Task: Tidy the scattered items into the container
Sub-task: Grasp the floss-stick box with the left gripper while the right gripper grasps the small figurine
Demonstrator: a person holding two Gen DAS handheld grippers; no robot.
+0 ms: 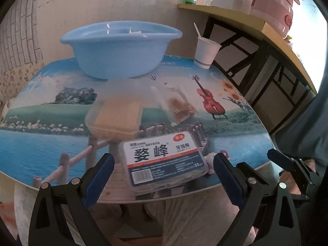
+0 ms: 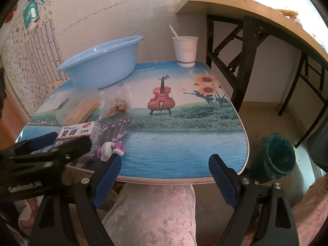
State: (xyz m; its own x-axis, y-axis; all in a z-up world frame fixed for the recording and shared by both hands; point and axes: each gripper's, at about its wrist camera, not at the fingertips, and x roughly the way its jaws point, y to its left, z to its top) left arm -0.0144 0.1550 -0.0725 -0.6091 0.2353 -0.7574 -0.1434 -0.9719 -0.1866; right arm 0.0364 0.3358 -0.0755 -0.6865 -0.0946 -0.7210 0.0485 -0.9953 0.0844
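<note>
A light blue basin [image 1: 121,47] [image 2: 102,63] stands at the table's far side. In front of it lie a clear box of wooden sticks [image 1: 116,114] [image 2: 82,107] and a clear bag with brown bits [image 1: 178,106] [image 2: 119,105]. A floss-pick box [image 1: 166,160] [image 2: 74,133] lies at the near edge, between the fingers of my open left gripper [image 1: 164,170] [image 2: 61,141], untouched. A small pink and white toy [image 1: 213,160] [image 2: 111,148] sits beside it. My right gripper [image 2: 164,172] is open over the near edge, empty.
A white paper cup [image 1: 206,51] [image 2: 185,50] with a spoon stands at the table's far right corner. A wooden desk [image 2: 256,10] on black legs is to the right. A dark green bin [image 2: 276,155] stands on the floor. The person's lap [image 2: 155,215] is below the table [image 2: 184,143].
</note>
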